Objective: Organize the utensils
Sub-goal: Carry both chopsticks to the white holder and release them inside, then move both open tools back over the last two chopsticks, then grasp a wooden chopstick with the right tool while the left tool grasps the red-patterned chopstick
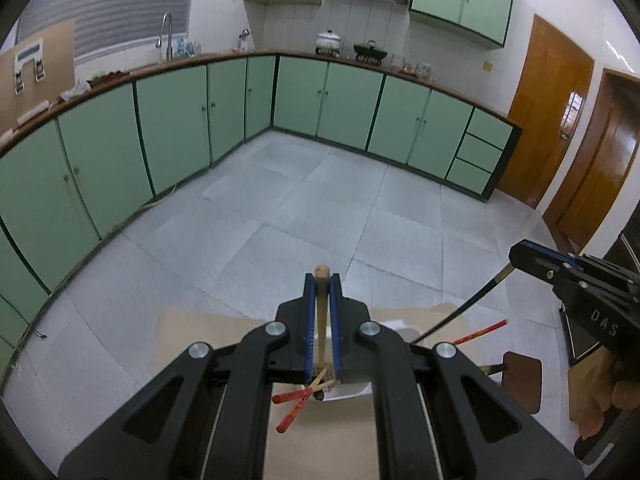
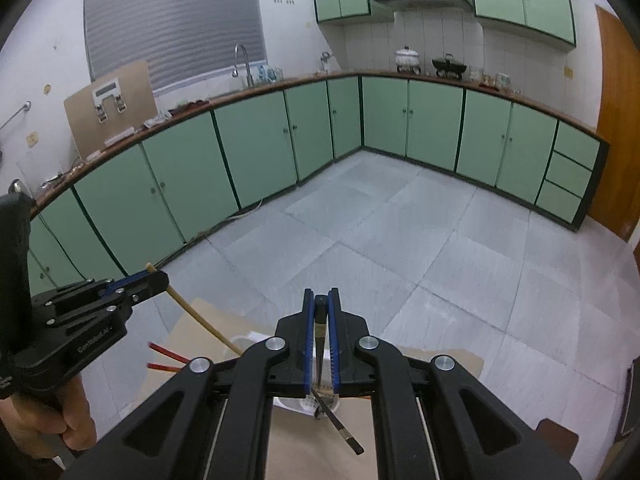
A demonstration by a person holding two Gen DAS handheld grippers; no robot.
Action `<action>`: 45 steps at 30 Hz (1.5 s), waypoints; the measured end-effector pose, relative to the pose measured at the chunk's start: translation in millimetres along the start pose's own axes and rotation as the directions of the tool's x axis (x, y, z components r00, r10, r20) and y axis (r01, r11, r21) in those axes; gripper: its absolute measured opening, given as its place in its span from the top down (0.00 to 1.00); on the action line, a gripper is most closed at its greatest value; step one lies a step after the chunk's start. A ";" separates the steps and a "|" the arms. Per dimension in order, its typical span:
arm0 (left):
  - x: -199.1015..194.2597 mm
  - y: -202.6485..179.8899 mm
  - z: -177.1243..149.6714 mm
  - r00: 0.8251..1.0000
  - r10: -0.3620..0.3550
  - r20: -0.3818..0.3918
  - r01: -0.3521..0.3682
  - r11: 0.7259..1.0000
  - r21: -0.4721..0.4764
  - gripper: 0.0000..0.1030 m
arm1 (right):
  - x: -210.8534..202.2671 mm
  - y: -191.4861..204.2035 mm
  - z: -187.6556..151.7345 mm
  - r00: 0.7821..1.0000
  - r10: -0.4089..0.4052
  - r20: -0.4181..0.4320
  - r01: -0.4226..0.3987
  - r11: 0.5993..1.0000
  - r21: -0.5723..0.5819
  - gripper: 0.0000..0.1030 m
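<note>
My left gripper [image 1: 322, 280] is shut on a pale wooden utensil handle [image 1: 321, 312]; its lower end goes down into a white holder [image 1: 352, 390] on the brown table. Red chopsticks [image 1: 294, 408] stick out of that holder toward me. At the right, my right gripper [image 1: 514, 254] is shut on a thin black utensil handle [image 1: 460, 312] that slants down to the same holder. In the right wrist view the right gripper [image 2: 321, 296] clamps the black handle [image 2: 320, 320] over the holder [image 2: 250, 338]. There the left gripper [image 2: 160, 276] holds the wooden handle [image 2: 200, 316].
The brown tabletop [image 1: 192, 332] ends just beyond the holder, with grey floor tiles [image 1: 320, 208] past it. Green cabinets [image 1: 180, 120] line the far walls and a wooden door [image 1: 548, 112] stands at the right. A brown stool seat [image 1: 520, 380] is beside the table.
</note>
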State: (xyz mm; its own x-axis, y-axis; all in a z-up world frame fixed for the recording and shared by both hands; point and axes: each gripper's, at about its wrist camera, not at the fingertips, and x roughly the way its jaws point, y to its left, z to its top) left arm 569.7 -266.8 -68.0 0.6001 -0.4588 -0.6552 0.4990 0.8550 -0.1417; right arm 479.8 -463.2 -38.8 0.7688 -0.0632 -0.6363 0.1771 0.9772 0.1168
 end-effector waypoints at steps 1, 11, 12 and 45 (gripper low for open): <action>4.7 0.9 -3.5 1.000 0.005 -0.006 -0.005 1.000 0.002 0.93 | 3.4 -2.1 -2.5 1.000 0.002 -0.006 -0.002 1.000 0.004 0.94; -22.2 11.1 -2.7 0.999 0.031 0.036 -0.031 0.999 0.008 0.62 | -15.8 -16.7 -8.2 1.000 0.016 0.017 -0.017 0.999 0.051 0.89; -31.6 11.6 -2.4 0.998 0.033 0.053 -0.034 0.999 0.013 0.58 | -21.2 -17.6 -5.8 1.000 0.014 0.025 -0.015 0.999 0.049 0.89; -253.4 18.4 -398.2 0.973 0.104 0.205 -0.105 0.994 -0.008 0.08 | -119.1 106.0 -466.4 0.995 0.034 -0.095 -0.053 0.976 -0.213 0.64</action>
State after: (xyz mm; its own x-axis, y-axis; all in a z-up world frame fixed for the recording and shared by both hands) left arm 177.9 -38.5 -200.0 0.7645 -0.4070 -0.4999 0.4281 0.9003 -0.0784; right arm 120.4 -257.6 -306.3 0.7125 -0.0109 -0.7015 0.0012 0.9999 -0.0143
